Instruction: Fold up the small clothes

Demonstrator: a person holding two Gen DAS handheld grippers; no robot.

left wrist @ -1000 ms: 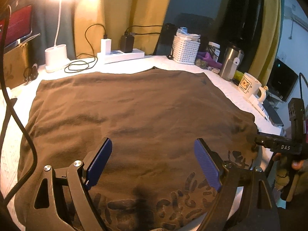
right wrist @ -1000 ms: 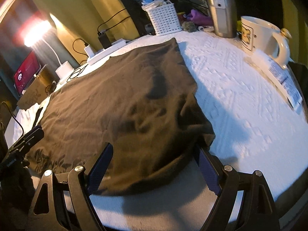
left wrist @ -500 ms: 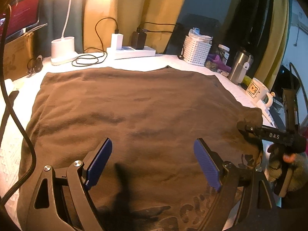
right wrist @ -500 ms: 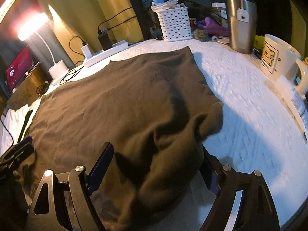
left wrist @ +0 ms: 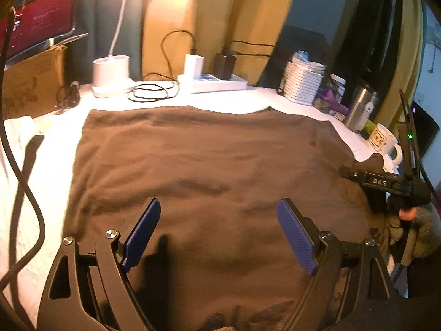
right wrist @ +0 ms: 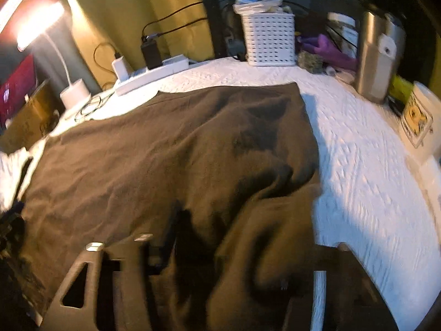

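On white bedspread (right wrist: pixel 372 165): one brown garment (left wrist: pixel 206 165) | left claw (left wrist: pixel 219 231) apart | right claw (right wrist: pixel 234 248) closing, garment between

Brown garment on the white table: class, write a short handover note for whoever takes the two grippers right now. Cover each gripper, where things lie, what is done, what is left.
Left gripper: open, hovering over the near part of the brown garment, holding nothing.
Right gripper: jaws closing, a bunched ridge of the garment's right edge between them.
Garment: spread flat on the white table cover; only that near right edge is rucked up.
Done: laid out. Left: every fold.
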